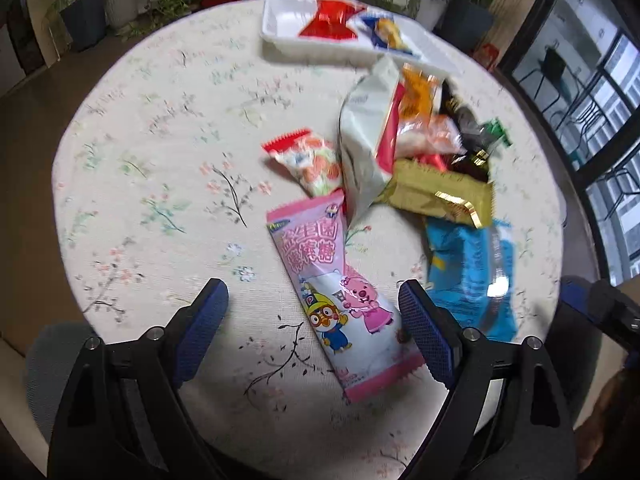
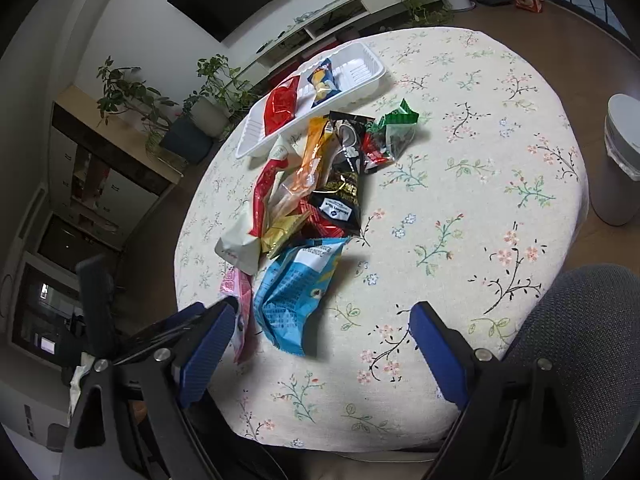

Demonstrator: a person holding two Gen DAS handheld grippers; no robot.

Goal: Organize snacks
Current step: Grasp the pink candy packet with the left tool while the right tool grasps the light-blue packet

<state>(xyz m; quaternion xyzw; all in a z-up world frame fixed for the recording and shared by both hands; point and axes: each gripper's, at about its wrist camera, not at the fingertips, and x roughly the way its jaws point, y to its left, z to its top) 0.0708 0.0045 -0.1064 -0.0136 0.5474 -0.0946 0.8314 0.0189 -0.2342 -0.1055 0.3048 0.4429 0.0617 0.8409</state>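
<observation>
Showing cartoon figures and large Chinese characters too blurred to read, the pink packet (image 1: 340, 292) lies flat on the desk (image 1: 152, 168), a round top under a cream cloth printed with small flowers and twigs. Potted plants (image 2: 128, 92), a low white shelf and a dark wall screen stand at the room's far side, with dark-framed windows at 3 o'clock in the left wrist view. At 12 o'clock on the desk sits a white tray (image 1: 280, 24) holding a red packet (image 1: 332, 20) and a blue-and-yellow one (image 1: 386, 34). The left claw (image 1: 314, 300) hangs spread wide over the pink packet's lower half, gripping nothing. The right claw (image 2: 322, 322) is likewise wide apart and empty, with the blue bag (image 2: 294, 292) just beyond it at 11 o'clock. A black packet (image 2: 340, 184) with small white print lies in the loose pile beyond.
</observation>
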